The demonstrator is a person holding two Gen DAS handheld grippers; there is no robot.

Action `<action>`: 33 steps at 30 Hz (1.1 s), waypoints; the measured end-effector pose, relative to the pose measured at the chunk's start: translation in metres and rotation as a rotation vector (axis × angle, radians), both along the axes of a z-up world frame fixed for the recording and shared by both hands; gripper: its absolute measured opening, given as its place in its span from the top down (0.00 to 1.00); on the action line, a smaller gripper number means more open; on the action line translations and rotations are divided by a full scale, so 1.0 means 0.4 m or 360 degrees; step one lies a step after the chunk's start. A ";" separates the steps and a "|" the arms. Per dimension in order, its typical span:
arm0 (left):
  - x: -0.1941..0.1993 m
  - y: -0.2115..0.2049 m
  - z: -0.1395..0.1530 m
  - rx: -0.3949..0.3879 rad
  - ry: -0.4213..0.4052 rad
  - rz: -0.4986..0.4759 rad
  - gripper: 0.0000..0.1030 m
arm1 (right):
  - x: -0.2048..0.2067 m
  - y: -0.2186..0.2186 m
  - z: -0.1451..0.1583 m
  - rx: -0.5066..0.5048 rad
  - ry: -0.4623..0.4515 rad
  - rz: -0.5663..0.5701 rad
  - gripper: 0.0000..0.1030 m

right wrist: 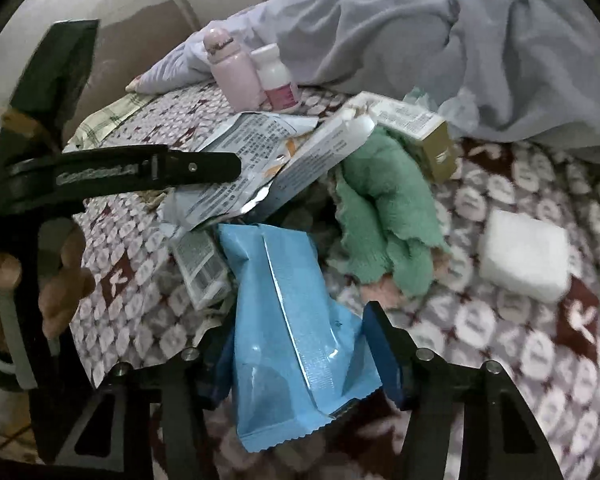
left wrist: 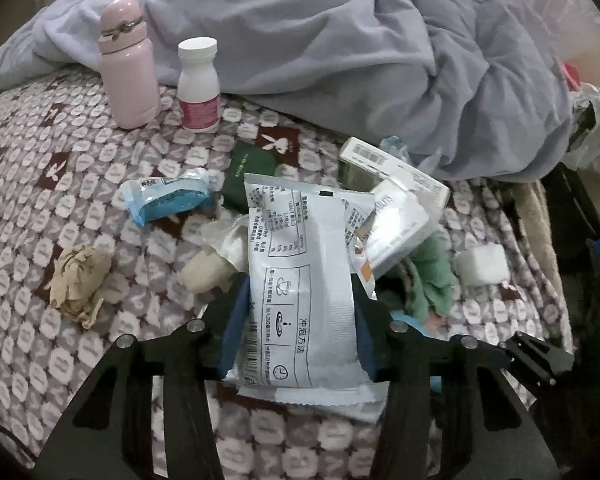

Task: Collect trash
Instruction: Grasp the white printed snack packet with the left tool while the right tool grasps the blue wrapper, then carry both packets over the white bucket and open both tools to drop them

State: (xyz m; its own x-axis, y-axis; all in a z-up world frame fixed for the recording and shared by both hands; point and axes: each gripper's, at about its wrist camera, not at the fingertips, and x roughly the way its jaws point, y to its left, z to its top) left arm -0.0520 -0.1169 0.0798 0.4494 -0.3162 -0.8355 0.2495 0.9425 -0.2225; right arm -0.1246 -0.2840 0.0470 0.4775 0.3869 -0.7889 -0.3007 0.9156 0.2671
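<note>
A bed with a patterned blanket and a rumpled grey duvet, litter heaped near its front edge.
The left gripper is clamped across a white printed packet; the right gripper stands around a blue packet, pad contact unclear. Both packets look light, thin, slick and crushable, best gripped across the flat middle. Smaller litter: a crumpled brown paper ball toward the left edge.
</note>
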 end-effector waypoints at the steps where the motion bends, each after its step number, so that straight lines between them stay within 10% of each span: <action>1: -0.006 0.002 0.006 -0.0015 -0.0008 -0.0010 0.59 | -0.014 -0.005 0.009 0.0001 -0.0022 -0.0017 0.45; 33: -0.286 -0.339 0.149 -0.0043 -0.0265 -0.0429 0.60 | -0.330 -0.325 0.172 -0.0247 -0.0239 -0.0668 0.45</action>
